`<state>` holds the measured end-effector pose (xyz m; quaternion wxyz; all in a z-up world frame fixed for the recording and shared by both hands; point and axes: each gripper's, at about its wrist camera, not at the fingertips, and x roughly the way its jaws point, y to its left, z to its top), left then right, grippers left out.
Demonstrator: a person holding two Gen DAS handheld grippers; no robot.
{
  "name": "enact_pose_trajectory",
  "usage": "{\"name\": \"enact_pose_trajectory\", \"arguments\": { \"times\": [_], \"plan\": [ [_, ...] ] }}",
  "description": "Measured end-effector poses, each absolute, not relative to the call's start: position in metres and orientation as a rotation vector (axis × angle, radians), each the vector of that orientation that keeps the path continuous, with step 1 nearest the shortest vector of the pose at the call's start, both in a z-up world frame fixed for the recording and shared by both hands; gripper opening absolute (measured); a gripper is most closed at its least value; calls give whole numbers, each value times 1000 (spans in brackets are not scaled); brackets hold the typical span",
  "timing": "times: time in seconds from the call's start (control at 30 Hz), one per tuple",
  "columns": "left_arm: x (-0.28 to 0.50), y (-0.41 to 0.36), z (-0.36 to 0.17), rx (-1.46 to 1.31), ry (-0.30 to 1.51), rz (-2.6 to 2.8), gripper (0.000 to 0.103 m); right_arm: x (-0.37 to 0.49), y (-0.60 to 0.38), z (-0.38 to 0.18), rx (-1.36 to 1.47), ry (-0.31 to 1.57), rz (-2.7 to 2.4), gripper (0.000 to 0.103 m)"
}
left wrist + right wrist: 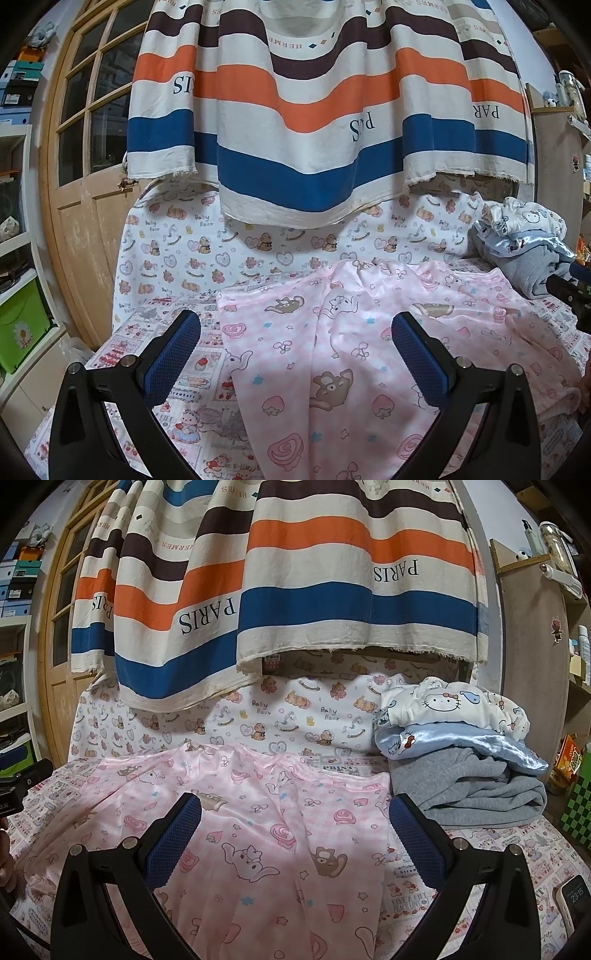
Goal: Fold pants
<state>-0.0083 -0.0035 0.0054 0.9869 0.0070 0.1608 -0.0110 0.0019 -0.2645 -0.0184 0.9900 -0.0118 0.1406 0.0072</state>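
The pink pants [332, 354] are spread out flat on the printed bed sheet [177, 398], cartoon print facing up. The left gripper [295, 354] hangs over them with its fingers spread wide, nothing between them; its left finger is above the sheet just off the pants' edge, its right finger over the fabric. The right gripper [295, 838] is the same deal, wide apart and empty, with the pants under the left finger and the pants' right edge falling between the two.

The right view gives a clear look at the clothes pile [461, 760] just beside the pants, plus a phone [574, 893] on the sheet; the left view only catches the pile at its edge. A striped curtain [314, 110] hangs behind everything.
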Motion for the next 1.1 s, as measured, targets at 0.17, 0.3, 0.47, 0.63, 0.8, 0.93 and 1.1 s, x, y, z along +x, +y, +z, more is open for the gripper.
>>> {"name": "enact_pose_trajectory", "arguments": {
  "times": [0.17,0.3,0.47,0.63,0.8,0.93,1.1],
  "plan": [
    [-9,-3,6,14,325,-24,103,1,-264,-19,-23,281,14,102],
    [-11,-2,6,12,307,-26,103,4,-264,-19,-22,294,14,102],
    [-8,-3,7,15,312,-29,103,6,-265,-20,-21,298,15,102],
    [-9,-3,6,16,306,-29,103,6,-265,-20,-20,300,16,102],
    [-9,-3,5,16,306,-29,103,6,-265,-20,-21,300,16,102],
    [-9,-3,5,16,304,-23,103,5,-265,-20,-21,298,25,102],
    [-10,-3,4,16,303,-19,103,3,-265,-21,-30,283,30,102]
  ]
}}
